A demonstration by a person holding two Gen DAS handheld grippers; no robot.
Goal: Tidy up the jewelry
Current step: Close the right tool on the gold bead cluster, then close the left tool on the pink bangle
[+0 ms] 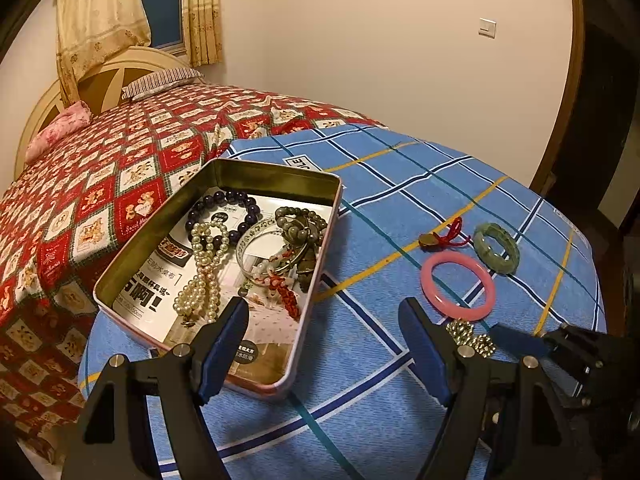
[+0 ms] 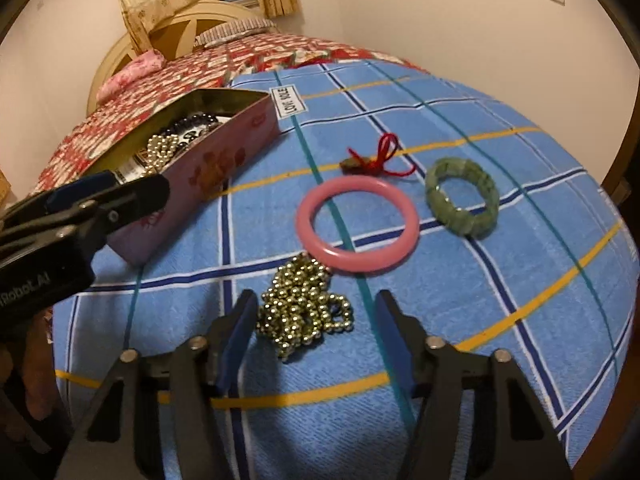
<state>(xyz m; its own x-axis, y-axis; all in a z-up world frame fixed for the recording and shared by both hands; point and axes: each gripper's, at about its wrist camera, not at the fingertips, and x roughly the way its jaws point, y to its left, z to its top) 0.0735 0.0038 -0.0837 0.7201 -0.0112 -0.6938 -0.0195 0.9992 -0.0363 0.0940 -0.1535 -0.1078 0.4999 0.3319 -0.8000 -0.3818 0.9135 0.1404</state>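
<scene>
Left wrist view: the left gripper (image 1: 324,320) is seen with its jaws spread and nothing between them, poised over the near end of the tin (image 1: 120,264) and the blue checked cloth (image 1: 360,360). The tin is open and holds a dark bead bracelet (image 1: 224,208), a pearl strand (image 1: 204,276), a clear bangle (image 1: 256,248), a grey-green bead bracelet (image 1: 300,220) and a red knotted charm (image 1: 286,296). On the cloth to the right of the tin lie a pink bangle (image 1: 458,284), a green bracelet (image 1: 496,246) and a small red-corded pendant (image 1: 442,236). A gold bead chain (image 1: 470,336) is partly hidden behind the left gripper's right finger. The right gripper (image 1: 520,340) enters at the lower right edge. Right wrist view: the right gripper (image 2: 316,312) is recorded with jaws parted and unclenched; the chain (image 2: 306,304) lies heaped on the cloth (image 2: 480,300) between them, nearer the left pad, with contact not discernible. The pink bangle (image 2: 358,224) touches the chain's far end; the green bracelet (image 2: 462,196) and pendant (image 2: 372,162) lie beyond. The tin (image 2: 208,168) stands at left, the left gripper (image 2: 104,196) before it.
</scene>
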